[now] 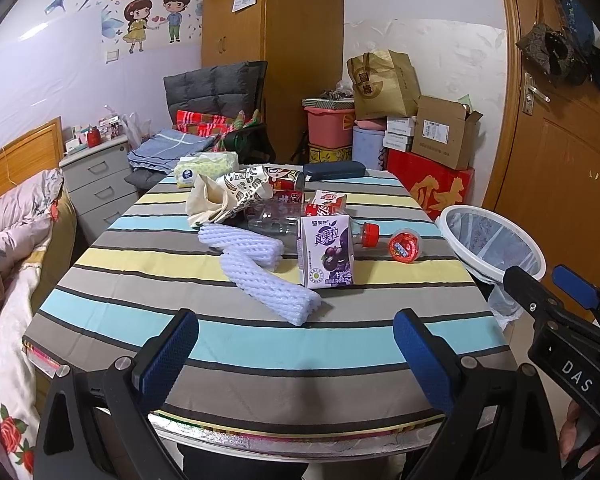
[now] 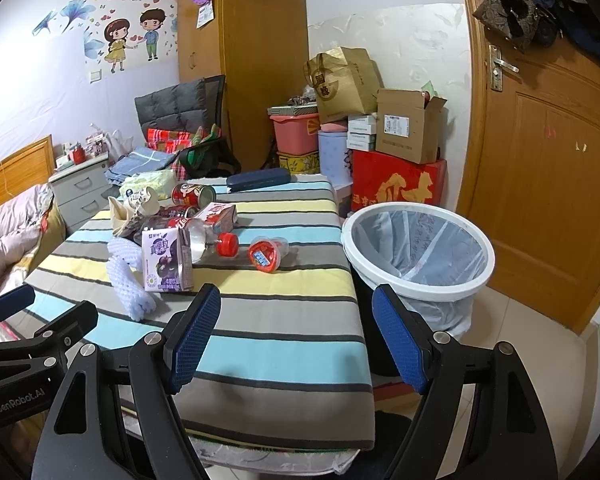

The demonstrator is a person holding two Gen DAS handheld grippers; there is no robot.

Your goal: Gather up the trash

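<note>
Trash lies in a heap on the striped table (image 1: 260, 344): a purple milk carton (image 1: 326, 251) upright, white foam netting (image 1: 260, 272), a clear bottle with a red cap (image 1: 365, 235), a small red-lidded cup (image 1: 405, 245), red cans (image 2: 192, 194) and crumpled paper bags (image 1: 224, 196). A white-rimmed bin (image 2: 418, 248) with a clear liner stands on the floor at the table's right side. My left gripper (image 1: 296, 352) is open and empty above the near table edge. My right gripper (image 2: 296, 340) is open and empty over the table's near right corner, beside the bin.
A tissue pack (image 1: 206, 168) and dark blue case (image 1: 334, 170) lie at the table's far end. A bed (image 1: 16, 240) is on the left, boxes (image 1: 428, 184) stacked behind, a wooden door (image 2: 540, 160) on the right.
</note>
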